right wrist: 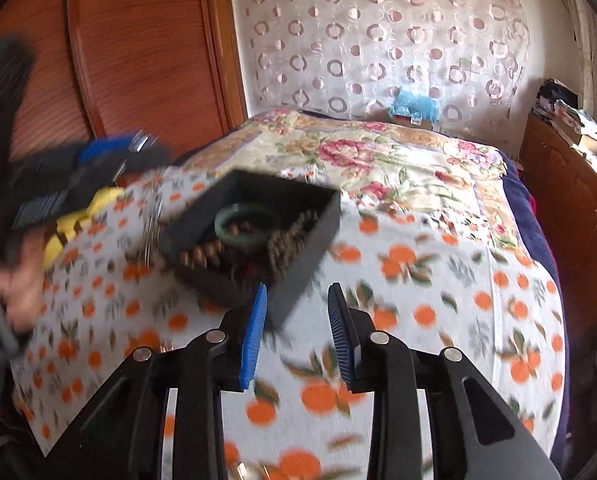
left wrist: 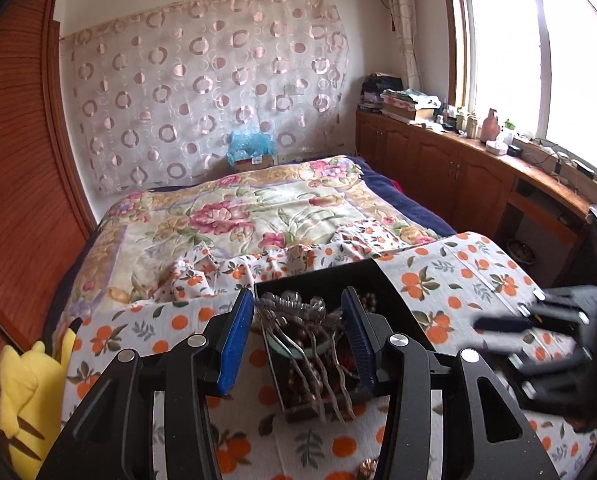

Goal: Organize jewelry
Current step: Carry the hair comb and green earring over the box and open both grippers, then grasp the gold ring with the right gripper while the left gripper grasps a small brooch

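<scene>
A black jewelry box sits on the orange-print cloth on the bed. It holds a silver hair comb, brown bead strands and a green bangle. My left gripper is open, its blue pads straddling the box's left part with the comb between them. In the right wrist view the box lies just ahead of my open, empty right gripper. The left gripper shows blurred at the left there. The right gripper shows blurred at the right in the left wrist view.
A yellow plush toy lies at the cloth's left edge. A floral blanket covers the bed beyond. A wooden cabinet with clutter runs along the right under the window. A wooden wardrobe stands on the left.
</scene>
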{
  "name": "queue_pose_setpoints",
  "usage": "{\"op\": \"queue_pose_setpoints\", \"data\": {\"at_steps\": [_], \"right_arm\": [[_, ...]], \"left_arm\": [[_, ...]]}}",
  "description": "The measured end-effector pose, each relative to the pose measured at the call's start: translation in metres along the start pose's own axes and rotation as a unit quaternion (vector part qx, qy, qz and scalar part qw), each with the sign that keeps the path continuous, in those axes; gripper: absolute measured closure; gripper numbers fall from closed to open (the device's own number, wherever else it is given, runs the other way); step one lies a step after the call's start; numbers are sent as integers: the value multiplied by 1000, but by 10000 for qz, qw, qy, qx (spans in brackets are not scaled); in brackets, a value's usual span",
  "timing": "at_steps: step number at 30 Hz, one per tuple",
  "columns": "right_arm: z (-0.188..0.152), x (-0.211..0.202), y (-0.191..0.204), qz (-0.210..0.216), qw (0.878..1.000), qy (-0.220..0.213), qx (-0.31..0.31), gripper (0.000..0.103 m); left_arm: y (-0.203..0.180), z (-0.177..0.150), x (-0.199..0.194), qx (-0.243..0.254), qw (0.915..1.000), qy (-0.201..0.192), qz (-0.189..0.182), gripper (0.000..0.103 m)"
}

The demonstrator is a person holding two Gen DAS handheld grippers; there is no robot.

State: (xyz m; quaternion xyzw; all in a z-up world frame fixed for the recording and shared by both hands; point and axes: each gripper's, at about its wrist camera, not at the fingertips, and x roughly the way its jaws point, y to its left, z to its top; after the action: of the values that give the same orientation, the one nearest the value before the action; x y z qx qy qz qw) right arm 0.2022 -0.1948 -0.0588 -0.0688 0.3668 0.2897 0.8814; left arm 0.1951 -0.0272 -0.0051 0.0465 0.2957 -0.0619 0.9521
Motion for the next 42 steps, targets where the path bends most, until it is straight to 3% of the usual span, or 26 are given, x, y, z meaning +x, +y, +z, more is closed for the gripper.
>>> {"op": "queue_pose_setpoints", "data": {"at_steps": [8,12,21,29,30,42], "right_arm": [[-44,-22,1,6,9999,96,-67,69],[-54,-37,16,7,9996,29,-296,69],[-85,-31,32,240,9980,414,-421,69],[-98,-17,38,-1,9959,679,-604,69],[-98,-16,38,8,9957,700,-604,75],[-87,-24,32,-10,9979,419,-484,77]], "left_arm": [[-3,12,33,81,9997,180,163,61],[2,7,29,2,9997,219,125,61],[-7,-32,-8,163,9991,307,-247,61],[-19,-81,-23,278,9962,617,-552,61],[-19,-86,-23,277,9959,659,-561,61],[-29,-120,-6,354,9904,1118,-728,61]]}}
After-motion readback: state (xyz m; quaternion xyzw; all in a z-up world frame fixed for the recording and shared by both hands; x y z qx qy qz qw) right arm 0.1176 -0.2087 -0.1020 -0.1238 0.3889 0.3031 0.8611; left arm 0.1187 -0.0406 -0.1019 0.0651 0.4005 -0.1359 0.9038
